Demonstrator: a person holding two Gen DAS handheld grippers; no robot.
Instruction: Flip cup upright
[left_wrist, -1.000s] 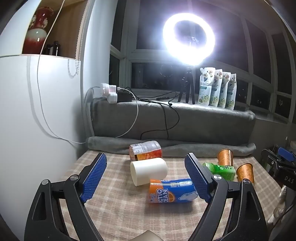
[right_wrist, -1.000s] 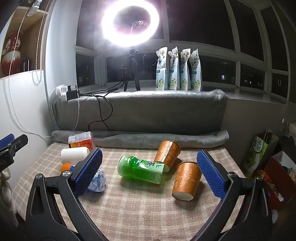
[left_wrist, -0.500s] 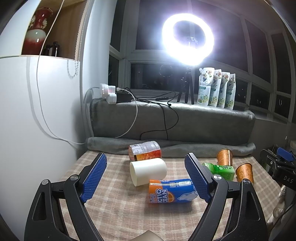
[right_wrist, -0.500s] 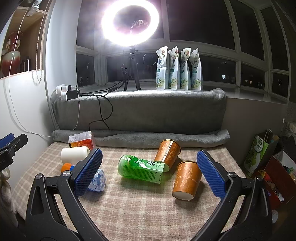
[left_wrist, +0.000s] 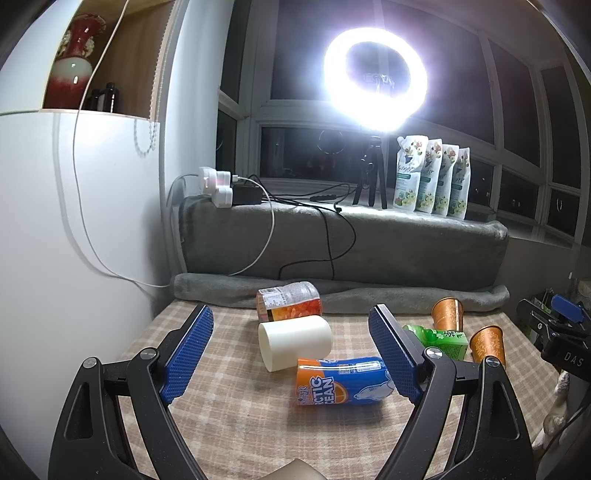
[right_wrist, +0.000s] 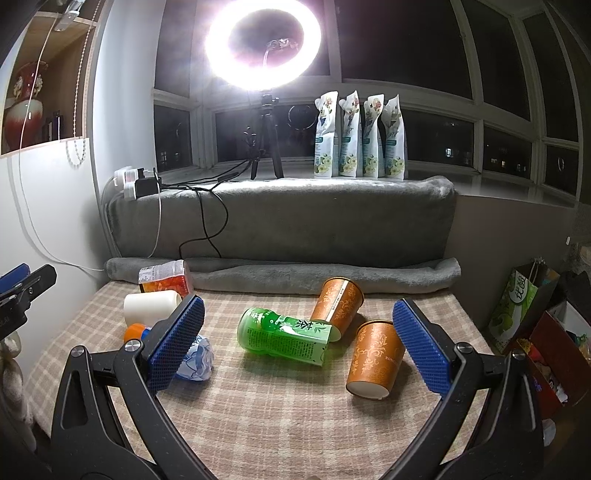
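Note:
A white cup (left_wrist: 294, 342) lies on its side on the checked tablecloth, mouth toward me; it also shows in the right wrist view (right_wrist: 151, 305). Two orange paper cups lie tipped at the right: one nearer (right_wrist: 375, 358), one farther (right_wrist: 338, 301); both show in the left wrist view, nearer (left_wrist: 487, 341) and farther (left_wrist: 447, 314). My left gripper (left_wrist: 291, 349) is open, hovering short of the white cup. My right gripper (right_wrist: 297, 343) is open and empty, with the nearer orange cup just inside its right finger (right_wrist: 421, 345).
A blue and orange Arctic Ocean bottle (left_wrist: 341, 380) lies in front of the white cup. A green tea bottle (right_wrist: 284, 336) lies mid-table. An orange-labelled jar (left_wrist: 288, 304) lies by the rolled grey blanket (right_wrist: 332, 273). Bags (right_wrist: 517, 306) stand off the right edge.
Almost nothing has moved; the left wrist view has drifted very slightly. Both grippers stay open.

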